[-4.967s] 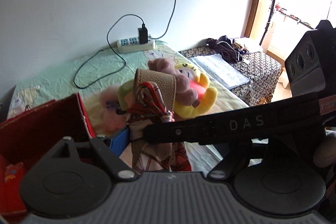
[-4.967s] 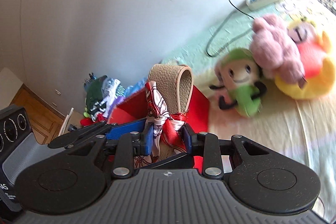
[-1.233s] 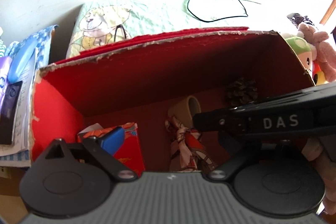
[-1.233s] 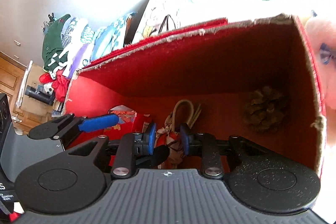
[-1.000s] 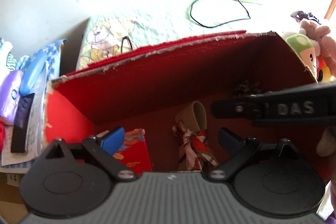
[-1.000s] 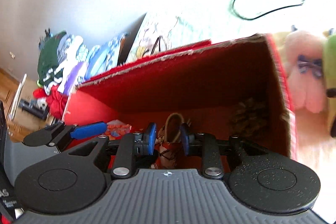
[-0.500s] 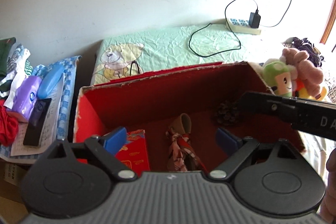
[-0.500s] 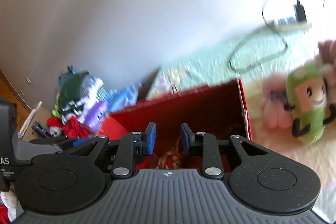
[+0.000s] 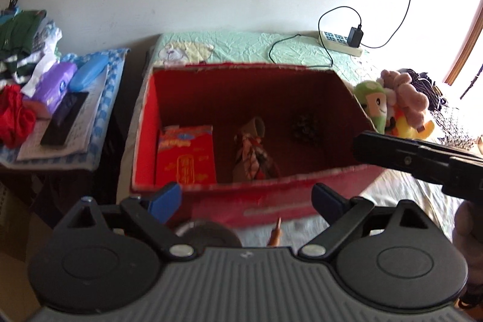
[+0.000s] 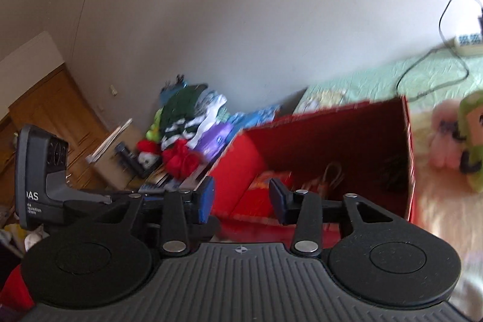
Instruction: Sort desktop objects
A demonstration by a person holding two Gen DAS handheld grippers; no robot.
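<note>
Red box [image 9: 289, 192]: holds scarf bundle [image 9: 252, 153], pinecone [image 9: 305, 127], packet [image 9: 185, 157]. Plush toys [image 9: 392, 107] unsorted. Both tongs, left [image 9: 246, 198] and right [image 10: 240, 202], released, empty.

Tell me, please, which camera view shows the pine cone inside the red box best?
The left wrist view: the pine cone lies unobstructed on the red box floor. In the right wrist view it is only a dark motion-blurred smudge.

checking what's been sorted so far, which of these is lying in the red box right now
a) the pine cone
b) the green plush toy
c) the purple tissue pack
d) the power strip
a: the pine cone lies on the floor of the red box, right of the scarf-wrapped strap.
</note>
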